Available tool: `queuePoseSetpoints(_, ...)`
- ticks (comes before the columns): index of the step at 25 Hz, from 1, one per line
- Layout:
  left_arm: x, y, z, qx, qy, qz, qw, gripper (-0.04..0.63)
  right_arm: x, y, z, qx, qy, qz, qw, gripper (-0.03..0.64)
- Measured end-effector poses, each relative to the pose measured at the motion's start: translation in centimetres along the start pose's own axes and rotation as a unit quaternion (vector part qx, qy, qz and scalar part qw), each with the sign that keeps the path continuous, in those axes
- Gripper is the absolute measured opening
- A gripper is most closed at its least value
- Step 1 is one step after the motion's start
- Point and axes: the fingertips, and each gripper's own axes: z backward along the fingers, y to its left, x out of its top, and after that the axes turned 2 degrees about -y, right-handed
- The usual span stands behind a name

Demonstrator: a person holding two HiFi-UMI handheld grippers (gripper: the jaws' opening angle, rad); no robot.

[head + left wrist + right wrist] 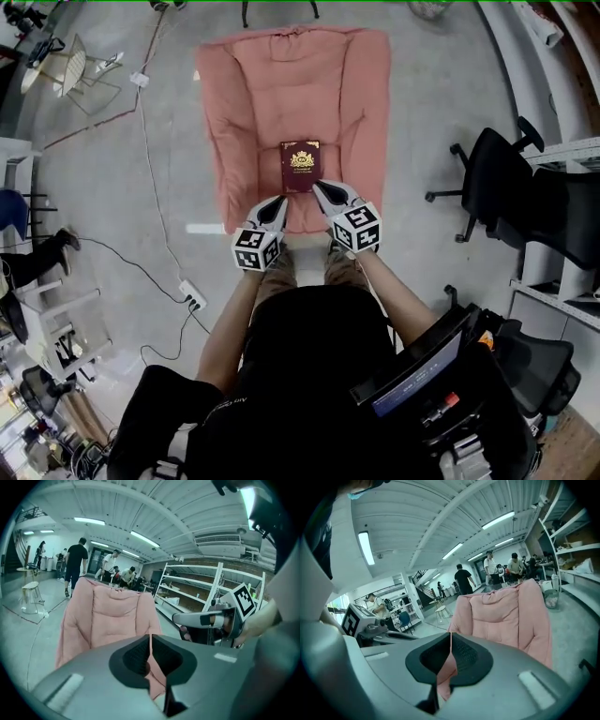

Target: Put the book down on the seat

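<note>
While the book (300,166) lay flat on the pink seat (246,122), we had both jaw pairs pressed together on nothing. The left hand-held gripper (278,201) sat by its near left corner. The right hand-held gripper (322,186) sat by the near right corner, seemingly closer. The book lay just ahead, long axis running away from us.

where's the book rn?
Head view, centre: the book lies on the seat of the pink chair, just ahead of the left tongs and right tongs, nearer the right ones.
</note>
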Motion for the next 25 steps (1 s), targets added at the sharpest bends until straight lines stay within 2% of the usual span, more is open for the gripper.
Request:
queuePoseSetpoints(3, 1.8, -1.3, 0.8, -0.006, -0.008, -0.022, 0.9997, 0.011, 2.6, 1.0, 1.5, 0.013, -0.03, -0.016, 0.999, 0.021)
queuePoseSetpoints(6, 3.1, -2.3, 1.7, -0.01, -0.023, -0.04, 0.9989, 0.006, 3.8, 1.7, 2.9, 0.004, -0.041, -0.014, 0.999, 0.017)
queuePoseSetpoints(16, 6.6, -0.4, 2.2, 0.02, -0.074, -0.059, 0.9953, 0.002, 3.3, 2.6, 2.9, -0.003, -0.033, 0.014, 0.999, 0.014)
queuePoseSetpoints(21, 7.0, -0.1, 1.9, 0.025, -0.074, -0.068, 0.9946, 0.002, 3.7, 2.2, 2.2, -0.001, -0.042, 0.009, 0.999, 0.014)
queuePoseSetpoints(25, 6.4, 1.1, 2.6, 0.062, -0.066, -0.089, 0.9919, 0.002, 3.6, 3.0, 1.9, 0.002, -0.039, 0.014, 0.999, 0.014)
